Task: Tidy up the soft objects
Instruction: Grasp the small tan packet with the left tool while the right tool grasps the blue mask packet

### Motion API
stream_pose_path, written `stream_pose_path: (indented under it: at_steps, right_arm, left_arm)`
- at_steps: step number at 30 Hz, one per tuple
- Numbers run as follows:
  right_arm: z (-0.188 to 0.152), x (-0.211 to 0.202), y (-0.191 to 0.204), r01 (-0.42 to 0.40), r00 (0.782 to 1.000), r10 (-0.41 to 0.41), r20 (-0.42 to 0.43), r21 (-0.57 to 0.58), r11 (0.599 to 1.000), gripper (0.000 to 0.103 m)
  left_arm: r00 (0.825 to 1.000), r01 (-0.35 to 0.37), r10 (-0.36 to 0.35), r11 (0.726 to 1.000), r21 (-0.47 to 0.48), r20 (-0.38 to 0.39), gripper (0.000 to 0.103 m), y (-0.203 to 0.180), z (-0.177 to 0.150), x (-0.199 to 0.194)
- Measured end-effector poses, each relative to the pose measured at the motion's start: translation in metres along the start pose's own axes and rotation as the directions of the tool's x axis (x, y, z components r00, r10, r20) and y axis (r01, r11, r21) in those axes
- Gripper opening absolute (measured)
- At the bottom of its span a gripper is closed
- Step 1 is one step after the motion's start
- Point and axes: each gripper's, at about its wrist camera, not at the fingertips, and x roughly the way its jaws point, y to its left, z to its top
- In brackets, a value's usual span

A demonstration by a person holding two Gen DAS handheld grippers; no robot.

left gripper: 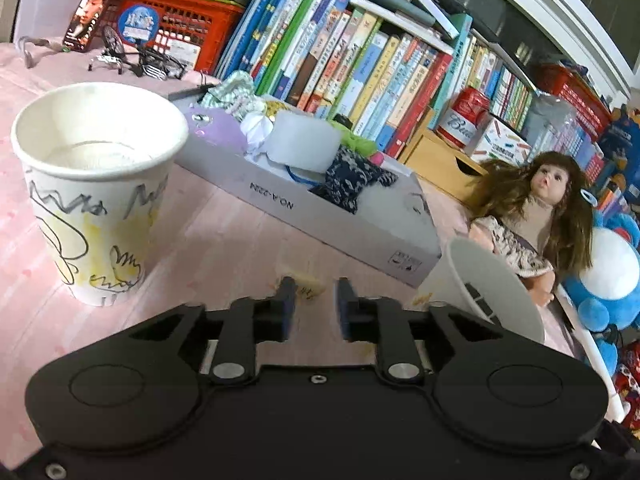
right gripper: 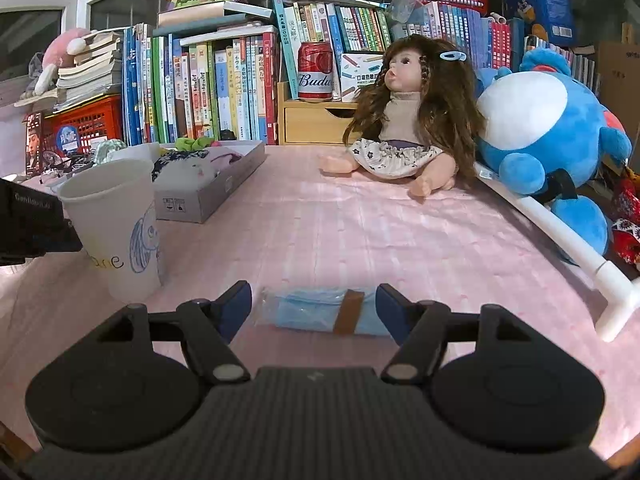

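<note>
Right wrist: claw [right gripper: 314,307] (spread wide) flanks blue packet [right gripper: 316,312]

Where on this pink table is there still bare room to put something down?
The widest bare stretch lies between the grey box, the doll and the blue packet. It is crowded along the books and around the paper cup.

Soft, even indoor light, faint shadows, strong fisheye bending and dark vignette at corners.
</note>
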Motion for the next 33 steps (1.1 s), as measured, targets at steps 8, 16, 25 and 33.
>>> stream_pose_path:
  at_steps: [8, 16, 25, 33]
  right_arm:
    - [-0.002, 0.002, 0.000, -0.001, 1.000, 0.001, -0.011, -0.018, 1.000, 0.080]
    - [-0.003, 0.011, 0.003, -0.013, 0.999, 0.012, -0.053, -0.023, 1.000, 0.084]
    - [0.001, 0.019, 0.004, 0.052, 0.997, -0.051, -0.049, 0.017, 0.998, 0.088]
    - [0.003, 0.035, 0.002, 0.070, 0.991, -0.066, -0.118, 0.031, 0.997, 0.086]
  left_arm:
    - [0.994, -0.093, 0.088, 0.992, 0.086, 0.067, 0.043, -0.006, -0.006, 0.003]
    - [0.995, -0.092, 0.090, 0.993, 0.072, 0.033, 0.038, -0.001, 0.000, 0.018]
    - [0.998, -0.063, 0.060, 0.993, 0.100, 0.033, 0.026, 0.000, -0.004, 0.007]
    - [0.999, -0.049, 0.046, 0.985, 0.163, 0.022, 0.026, 0.003, -0.017, -0.017]
